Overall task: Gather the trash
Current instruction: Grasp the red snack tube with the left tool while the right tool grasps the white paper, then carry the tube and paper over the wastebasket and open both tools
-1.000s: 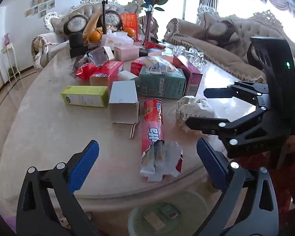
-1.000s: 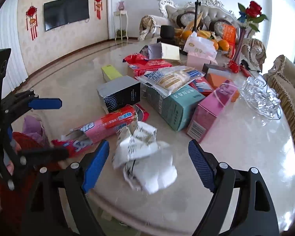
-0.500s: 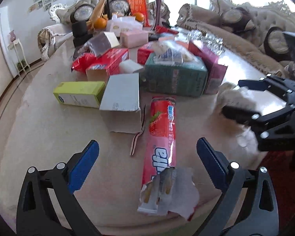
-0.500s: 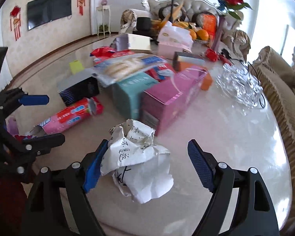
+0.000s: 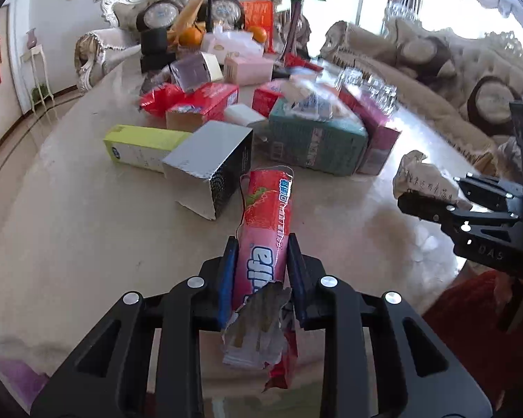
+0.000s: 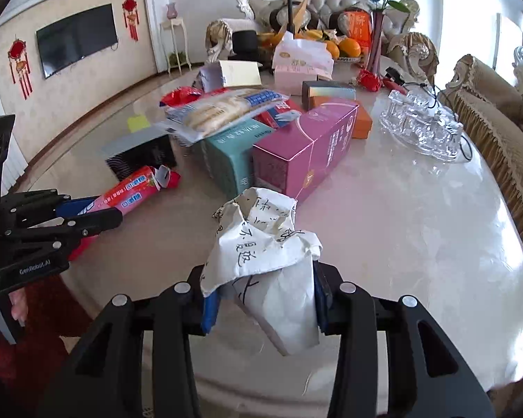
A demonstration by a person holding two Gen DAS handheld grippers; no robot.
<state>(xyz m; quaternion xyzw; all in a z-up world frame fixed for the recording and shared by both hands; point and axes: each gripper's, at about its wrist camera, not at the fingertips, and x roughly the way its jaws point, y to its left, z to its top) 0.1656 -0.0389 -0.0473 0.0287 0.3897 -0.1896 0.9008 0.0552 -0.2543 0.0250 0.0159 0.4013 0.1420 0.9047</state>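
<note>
My left gripper [image 5: 260, 271] is shut on a long pink-red snack wrapper [image 5: 266, 240] with a torn near end, lying on the marble table [image 5: 69, 230]. The wrapper also shows in the right wrist view [image 6: 134, 193], held by the left gripper [image 6: 87, 214]. My right gripper [image 6: 263, 299] is shut on a crumpled white paper with handwriting [image 6: 265, 247]. In the left wrist view the right gripper [image 5: 432, 196] holds that paper [image 5: 423, 177] at the table's right side.
Several boxes stand behind: a silver-black box [image 5: 212, 163], a yellow-green box [image 5: 139, 144], a teal box [image 5: 313, 139], a pink box [image 6: 303, 146]. Glassware [image 6: 422, 127], a tissue box [image 6: 301, 59], fruit and a rose vase [image 6: 376, 41] stand farther back. The table edge is close below both grippers.
Both grippers were open; now the left has shut on the snack wrapper and the right has shut on the crumpled paper. Both moved forward over the table.
</note>
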